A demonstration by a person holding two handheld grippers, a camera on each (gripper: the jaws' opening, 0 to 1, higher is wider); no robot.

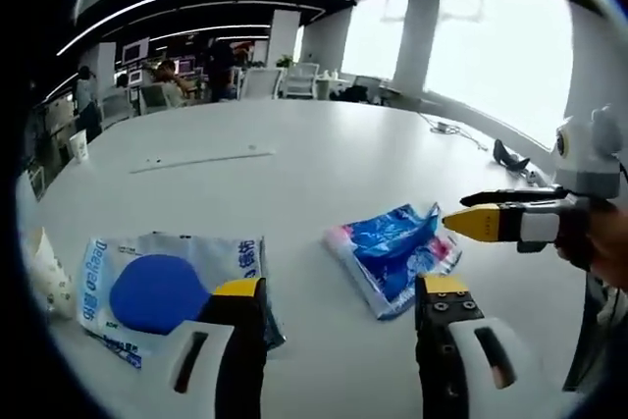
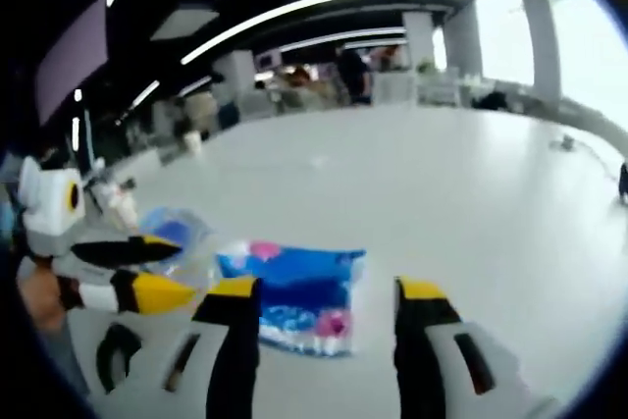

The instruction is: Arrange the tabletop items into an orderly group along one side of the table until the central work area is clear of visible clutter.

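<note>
Left claw (image 1: pixel 339 311): jaws apart, holding nothing, lower centre.
Right claw (image 2: pixel 319 313): jaws apart, over blue packet (image 2: pixel 294 299).
White pouch (image 1: pixel 162 287): lower left on surface (image 1: pixel 324 174).

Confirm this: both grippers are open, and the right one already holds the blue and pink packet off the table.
Not quite. Both are open, but the right gripper holds nothing: the right gripper view shows the packet lying flat on the table, beyond the open jaws. The left gripper is open too.
</note>
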